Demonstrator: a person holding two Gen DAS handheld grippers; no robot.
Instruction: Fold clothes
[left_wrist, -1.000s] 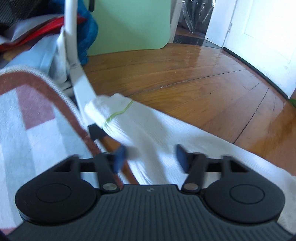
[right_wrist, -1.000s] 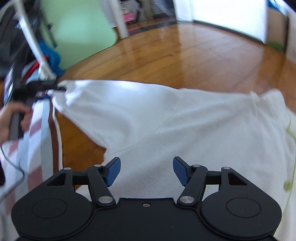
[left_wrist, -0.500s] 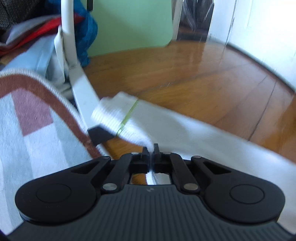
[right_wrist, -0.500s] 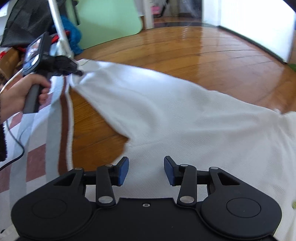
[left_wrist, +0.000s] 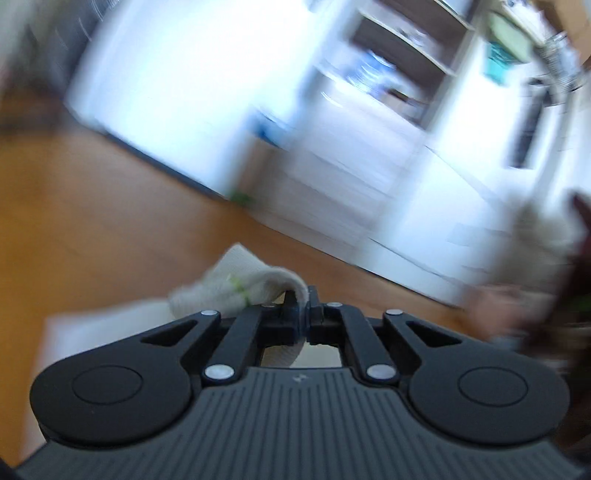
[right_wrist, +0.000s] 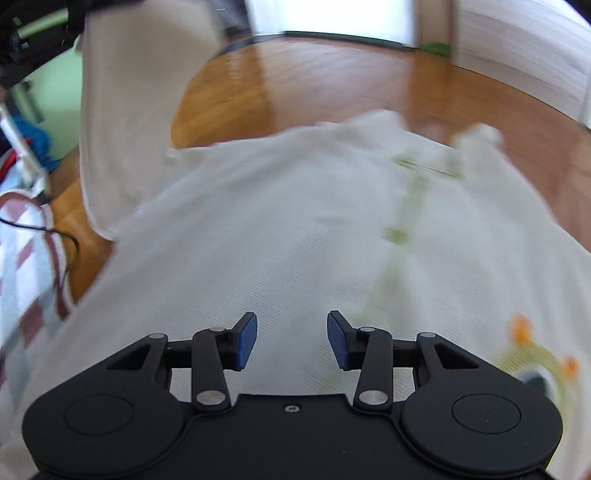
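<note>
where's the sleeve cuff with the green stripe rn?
Left wrist view: the sleeve cuff is pinched in the left tongs, lifted above the wooden floor, bunching left of the tips. The right tongs hang open over the shirt body.

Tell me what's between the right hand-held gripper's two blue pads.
Nothing is pinched: the right hand-held gripper stands open, and only the white shirt lying beneath shows through the gap, seen in the right wrist view.

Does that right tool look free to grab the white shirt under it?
Probably yes. The right tool stands open just above the white shirt, nothing lies between them, and the left tool holds only the sleeve off to one side.
</note>
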